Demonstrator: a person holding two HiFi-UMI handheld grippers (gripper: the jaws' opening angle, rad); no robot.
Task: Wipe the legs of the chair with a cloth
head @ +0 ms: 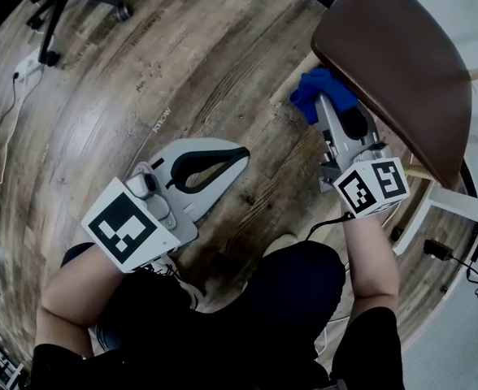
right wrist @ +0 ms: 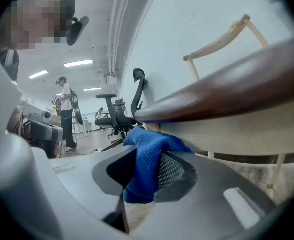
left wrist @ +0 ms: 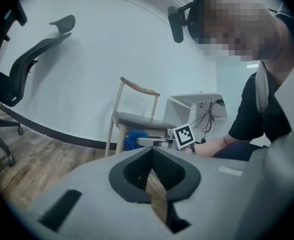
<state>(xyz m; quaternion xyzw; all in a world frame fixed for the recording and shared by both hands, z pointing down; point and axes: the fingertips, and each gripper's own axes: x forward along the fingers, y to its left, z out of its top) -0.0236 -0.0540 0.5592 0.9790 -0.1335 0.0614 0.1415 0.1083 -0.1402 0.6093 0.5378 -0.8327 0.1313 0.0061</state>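
Observation:
A wooden chair with a brown seat [head: 397, 63] stands at the upper right of the head view. One pale leg [head: 289, 86] shows under the seat's left edge. My right gripper [head: 324, 104] is shut on a blue cloth [head: 320, 90], which presses against the top of that leg just under the seat. The right gripper view has the cloth [right wrist: 147, 159] bunched between the jaws, below the seat's underside [right wrist: 227, 104]. My left gripper [head: 235, 154] hovers over the floor left of the chair, shut and holding nothing. From the left gripper view the chair [left wrist: 132, 116] and cloth [left wrist: 134, 139] appear beyond.
Wood-plank floor [head: 141, 80] lies under everything. A black office chair base [head: 60, 6] stands at the upper left, with a cable and power strip [head: 23, 67] nearby. More cables [head: 467, 266] lie at the lower right. My knees fill the bottom of the head view.

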